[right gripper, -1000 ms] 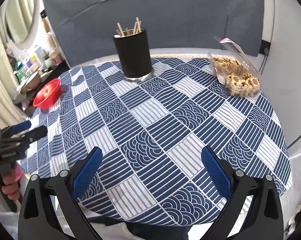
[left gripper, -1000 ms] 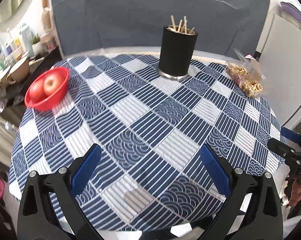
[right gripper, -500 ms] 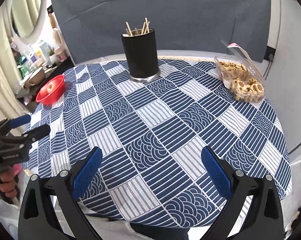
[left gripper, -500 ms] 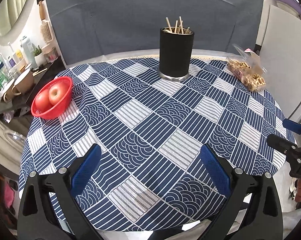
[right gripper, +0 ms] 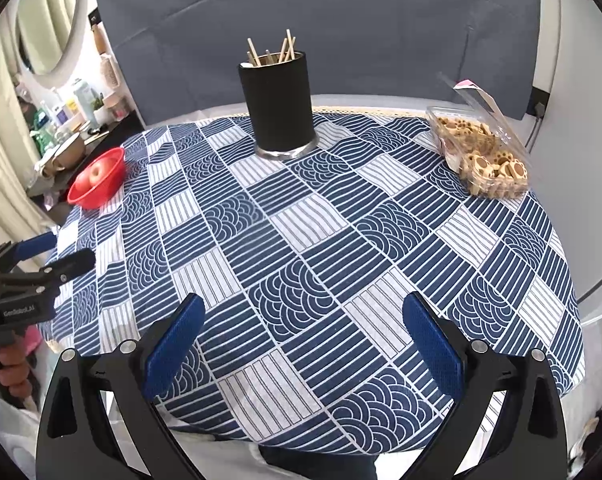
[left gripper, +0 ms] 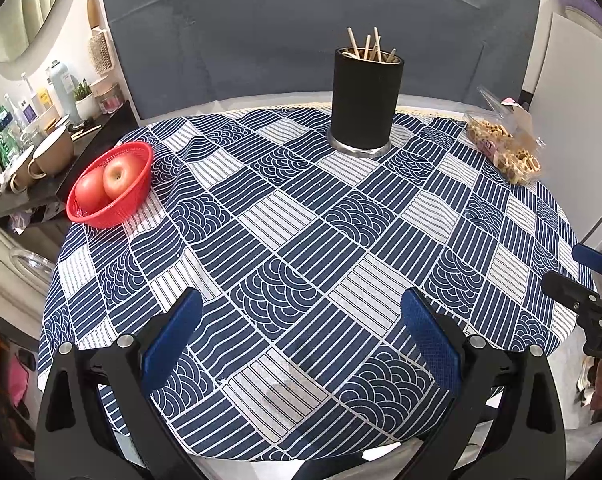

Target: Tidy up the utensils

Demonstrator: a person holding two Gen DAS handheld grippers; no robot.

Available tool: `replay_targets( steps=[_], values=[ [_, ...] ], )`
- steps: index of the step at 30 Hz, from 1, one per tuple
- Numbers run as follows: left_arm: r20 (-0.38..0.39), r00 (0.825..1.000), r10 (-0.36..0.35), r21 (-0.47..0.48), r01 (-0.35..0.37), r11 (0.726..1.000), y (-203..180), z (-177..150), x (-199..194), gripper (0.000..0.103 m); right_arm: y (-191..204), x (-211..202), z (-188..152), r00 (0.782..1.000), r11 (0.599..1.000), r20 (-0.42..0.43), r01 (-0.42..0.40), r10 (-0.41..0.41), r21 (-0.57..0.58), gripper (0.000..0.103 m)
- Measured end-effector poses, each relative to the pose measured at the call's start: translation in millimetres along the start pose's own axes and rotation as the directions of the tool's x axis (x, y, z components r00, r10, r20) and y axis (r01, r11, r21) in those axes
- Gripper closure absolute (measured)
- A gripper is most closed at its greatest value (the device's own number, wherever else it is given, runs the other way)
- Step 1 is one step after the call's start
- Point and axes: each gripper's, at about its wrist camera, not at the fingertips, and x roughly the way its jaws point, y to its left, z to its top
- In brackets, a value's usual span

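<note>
Left gripper (left gripper: 301, 344): held low over the near edge of the table, jaws spread wide with nothing between the blue pads; it also shows at the left edge of the right wrist view (right gripper: 49, 254), gripped by a hand (right gripper: 13, 372) whose fingers wrap the handle.
Right gripper (right gripper: 301, 344): likewise over the near edge, jaws wide apart and empty; in the left wrist view its tips (left gripper: 577, 268) poke in from the right border, clear of the cloth.
Utensil holder (left gripper: 367, 102): a black cylinder with a silver base ring, standing upright at the far side of the table, roughly centred between the two grippers and well apart from both.
Chopsticks (left gripper: 367, 46): several pale wooden sticks lean inside the holder, their tips fanning above the rim; a white object sits at the rim on the left in the right wrist view, too small to identify.
Tablecloth (left gripper: 285, 240): blue and white patchwork of stripes and wave patterns, covering the round table and draping over its edge.
Red basket (left gripper: 109, 184): at the left edge of the table, holding two apples (left gripper: 119, 174).
Cookie box (right gripper: 481, 152): clear plastic clamshell, lid raised, at the far right edge, filled with small round cookies.
Backdrop (left gripper: 301, 32): grey fabric panel behind the table.
Side shelf (left gripper: 41, 152): left of the table, carrying mugs and bottles.
</note>
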Motion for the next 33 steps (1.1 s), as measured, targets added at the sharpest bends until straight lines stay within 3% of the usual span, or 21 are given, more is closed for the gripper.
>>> replay_targets(
  steps=[11, 19, 33],
  values=[
    [-0.013, 1.0, -0.026, 0.075, 0.027, 0.997, -10.0, 2.8, 5.6, 0.006, 1.3, 4.7, 5.0, 1.0, 1.0, -0.001, -0.008, 0.008, 0.011, 0.008],
    [0.012, 1.0, -0.005, 0.107, 0.004, 0.994, -15.9, 2.9, 1.7, 0.006, 2.8, 5.3, 5.9, 1.0, 1.0, -0.001, -0.006, 0.006, 0.008, 0.008],
    [0.008, 1.0, -0.006, 0.082, 0.005, 0.997, -11.2, 3.9, 2.9, 0.006, 4.7, 7.7, 5.9, 1.0, 1.0, -0.009, -0.004, 0.004, -0.006, 0.008]
  ],
)
